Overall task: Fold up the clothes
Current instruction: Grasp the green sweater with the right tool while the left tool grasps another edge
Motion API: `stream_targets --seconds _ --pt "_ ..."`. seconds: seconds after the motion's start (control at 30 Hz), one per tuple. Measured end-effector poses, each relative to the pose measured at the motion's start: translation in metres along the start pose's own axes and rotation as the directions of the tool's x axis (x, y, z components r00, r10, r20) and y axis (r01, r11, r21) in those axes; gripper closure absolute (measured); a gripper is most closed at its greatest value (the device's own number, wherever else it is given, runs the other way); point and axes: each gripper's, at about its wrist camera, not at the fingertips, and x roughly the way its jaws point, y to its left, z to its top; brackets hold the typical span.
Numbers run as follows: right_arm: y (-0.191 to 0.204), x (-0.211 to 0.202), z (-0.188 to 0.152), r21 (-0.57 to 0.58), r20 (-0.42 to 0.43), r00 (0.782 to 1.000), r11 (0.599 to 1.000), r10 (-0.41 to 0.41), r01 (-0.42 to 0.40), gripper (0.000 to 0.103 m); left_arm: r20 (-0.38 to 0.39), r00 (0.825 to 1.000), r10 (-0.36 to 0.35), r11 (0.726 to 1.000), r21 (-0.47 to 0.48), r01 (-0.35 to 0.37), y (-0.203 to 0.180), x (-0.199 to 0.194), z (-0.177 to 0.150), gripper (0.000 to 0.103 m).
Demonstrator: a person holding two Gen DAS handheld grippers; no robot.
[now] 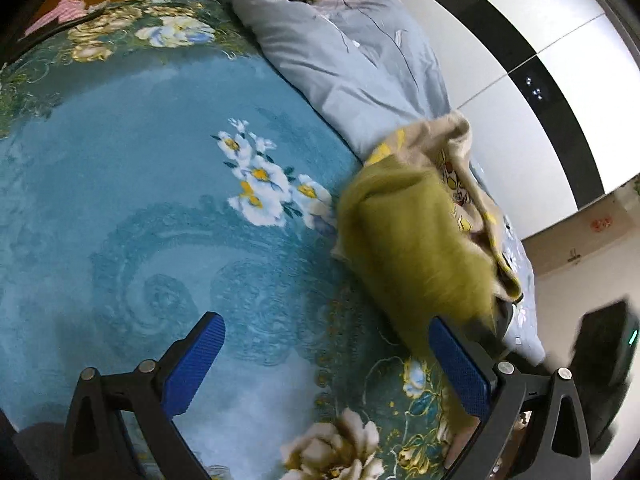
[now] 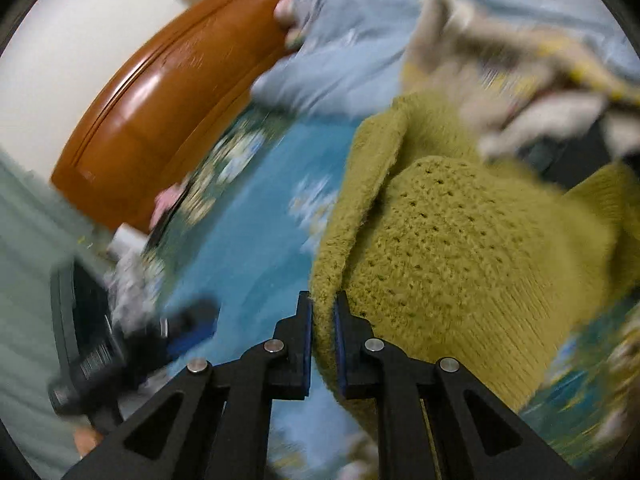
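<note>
An olive-green knitted sweater (image 1: 416, 248) lies bunched at the right side of the blue floral bedspread (image 1: 140, 208). A beige garment with yellow cartoon prints (image 1: 452, 160) lies heaped behind it. My left gripper (image 1: 324, 356) is open above the bedspread, its right finger close to the sweater's lower edge. In the right wrist view my right gripper (image 2: 322, 312) is shut on a folded edge of the green sweater (image 2: 460, 248), which spreads up and to the right. The beige garment (image 2: 500, 80) is blurred beyond it. The left gripper (image 2: 188, 328) shows blurred at lower left.
A grey-blue quilt (image 1: 352, 64) lies along the far right of the bed, with a pink item (image 1: 64, 12) at the far left corner. A wooden headboard (image 2: 172, 100) stands behind the bed. White and black tiled floor (image 1: 540, 60) lies past the bed's edge.
</note>
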Motion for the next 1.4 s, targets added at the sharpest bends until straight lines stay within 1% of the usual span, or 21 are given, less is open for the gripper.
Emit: stream_targets --seconds 0.1,0.2,0.33,0.4,0.5,0.53,0.6,0.67,0.7,0.77,0.8,0.87,0.93,1.03,1.1,1.13,1.2,1.23,1.27,1.37,1.4 --pt "0.023 0.033 -0.032 0.012 -0.118 0.991 0.998 0.059 -0.058 0.093 -0.01 1.0 -0.004 1.0 -0.023 0.003 0.012 -0.008 0.001 0.0" --pt "0.041 0.046 -0.056 0.003 -0.157 0.981 0.994 0.11 -0.111 0.093 -0.021 1.0 0.013 1.0 -0.027 -0.014 0.024 -0.012 0.0 0.0" --pt "0.038 0.05 -0.069 0.029 -0.167 0.977 0.991 0.134 -0.131 0.093 -0.06 0.998 0.028 0.998 -0.053 -0.031 0.034 -0.003 -0.004 0.0" --pt "0.032 0.049 -0.072 0.048 -0.168 0.976 0.99 0.142 -0.136 0.093 -0.088 0.995 0.037 0.998 -0.039 -0.041 0.032 0.006 -0.008 0.0" --pt "0.028 0.045 -0.083 0.053 -0.169 0.978 0.992 0.122 -0.114 0.086 -0.135 0.989 0.065 0.998 -0.003 -0.066 0.028 0.021 -0.014 0.0" --pt "0.023 0.041 -0.084 0.051 -0.185 0.976 0.993 0.112 -0.104 0.076 -0.15 0.986 0.076 0.997 0.007 -0.076 0.027 0.026 -0.016 0.0" --pt "0.014 0.029 -0.082 0.039 -0.191 0.976 0.994 0.107 -0.102 0.062 -0.169 0.981 0.091 0.996 0.013 -0.09 0.028 0.035 -0.019 0.0" --pt "-0.003 0.004 -0.078 0.016 -0.149 0.988 0.999 0.042 -0.041 0.06 -0.186 0.977 0.104 0.995 0.018 -0.103 0.028 0.042 -0.021 0.0" --pt "-0.017 -0.009 -0.076 0.031 -0.118 0.993 1.0 0.003 0.001 0.057 -0.192 0.975 0.11 0.994 0.021 -0.108 0.028 0.046 -0.022 0.0" --pt "-0.043 -0.023 -0.064 0.098 -0.066 0.995 0.991 -0.079 0.086 0.052 -0.205 0.966 0.159 0.987 0.049 -0.152 0.029 0.057 -0.025 0.0" --pt "-0.06 -0.031 -0.057 0.149 -0.046 0.99 0.979 -0.134 0.139 0.052 -0.211 0.96 0.186 0.982 0.065 -0.176 0.029 0.063 -0.027 0.0" --pt "-0.097 -0.046 -0.047 0.284 -0.016 0.975 0.934 -0.221 0.217 0.052 -0.224 0.945 0.239 0.97 0.097 -0.222 0.029 0.074 -0.031 0.001" --pt "-0.117 -0.056 -0.043 0.371 0.013 0.967 0.899 -0.253 0.231 0.052 -0.229 0.931 0.284 0.958 0.109 -0.265 0.031 0.082 -0.033 0.004" --pt "-0.133 -0.058 -0.049 0.44 -0.009 0.965 0.865 -0.263 0.241 0.052 -0.221 0.917 0.332 0.943 0.114 -0.314 0.035 0.088 -0.034 0.033" --pt "-0.138 -0.052 -0.049 0.46 -0.022 0.962 0.852 -0.272 0.251 0.052 -0.225 0.916 0.332 0.943 0.081 -0.322 0.042 0.088 -0.032 0.083" --pt "-0.139 -0.052 -0.051 0.466 -0.025 0.962 0.848 -0.274 0.253 0.052 -0.228 0.916 0.329 0.944 0.062 -0.324 0.046 0.088 -0.032 0.089" --pt "-0.145 -0.054 -0.057 0.464 -0.034 0.959 0.845 -0.283 0.266 0.052 -0.191 0.932 0.309 0.949 -0.004 -0.316 0.055 0.078 -0.026 0.092" --pt "-0.145 -0.055 -0.058 0.458 -0.034 0.954 0.844 -0.296 0.279 0.052 -0.15 0.944 0.293 0.952 -0.048 -0.303 0.061 0.067 -0.021 0.092" --pt "-0.146 -0.057 -0.059 0.451 -0.035 0.95 0.844 -0.31 0.292 0.052 -0.119 0.951 0.287 0.952 -0.074 -0.297 0.067 0.058 -0.014 0.092" --pt "-0.149 -0.062 -0.063 0.431 -0.036 0.936 0.84 -0.35 0.331 0.052 -0.038 0.96 0.279 0.95 -0.136 -0.281 0.085 0.033 0.007 0.092" --pt "-0.15 -0.063 -0.064 0.431 -0.033 0.937 0.841 -0.348 0.328 0.052 -0.011 0.961 0.277 0.949 -0.156 -0.275 0.091 0.024 0.014 0.092"
